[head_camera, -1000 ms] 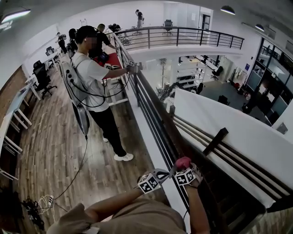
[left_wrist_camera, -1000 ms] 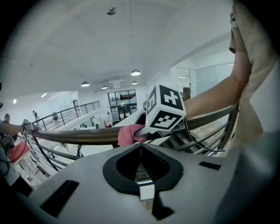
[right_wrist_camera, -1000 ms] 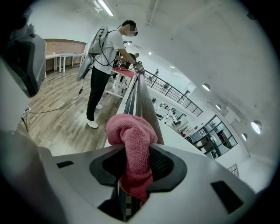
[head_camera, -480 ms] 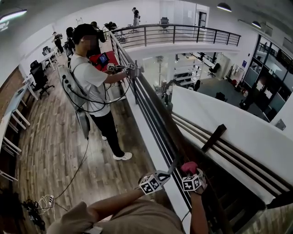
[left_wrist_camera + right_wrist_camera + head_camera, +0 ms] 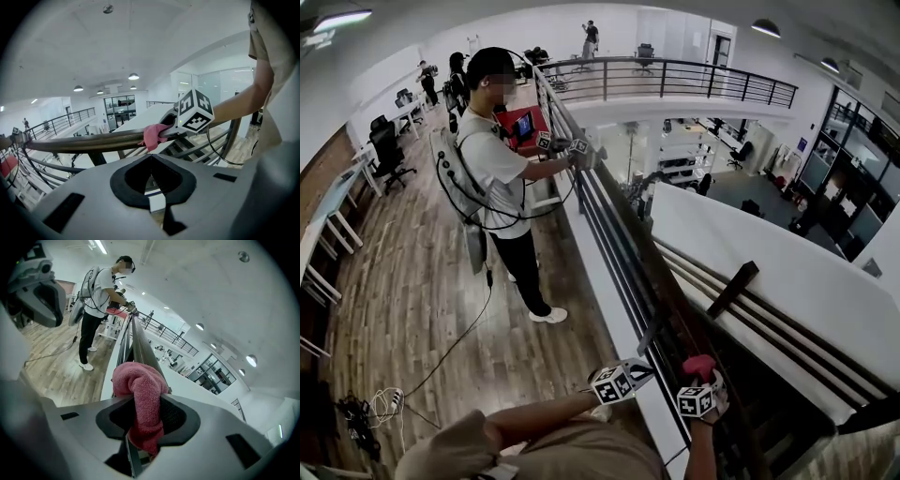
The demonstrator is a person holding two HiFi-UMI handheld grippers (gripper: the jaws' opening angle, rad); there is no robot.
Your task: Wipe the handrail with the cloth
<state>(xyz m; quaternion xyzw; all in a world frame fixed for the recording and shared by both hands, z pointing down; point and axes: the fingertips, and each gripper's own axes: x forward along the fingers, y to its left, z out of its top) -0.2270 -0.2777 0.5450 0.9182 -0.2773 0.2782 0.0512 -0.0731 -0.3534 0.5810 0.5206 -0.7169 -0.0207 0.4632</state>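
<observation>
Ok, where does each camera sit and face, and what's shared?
Head view: on the person's head, looking steeply down at the handrail; forearms, left gripper, right gripper show.
Left gripper view: on that gripper, facing across the handrail at the cloth; own shut jaws show.
Right gripper view: on that gripper, looking along the handrail toward a second person; jaws shut on cloth.
Shared: cloth on handrail, all three.

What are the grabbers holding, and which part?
The right gripper pinches the pink terry cloth at its bunched middle; the left gripper, shut, holds nothing.
</observation>
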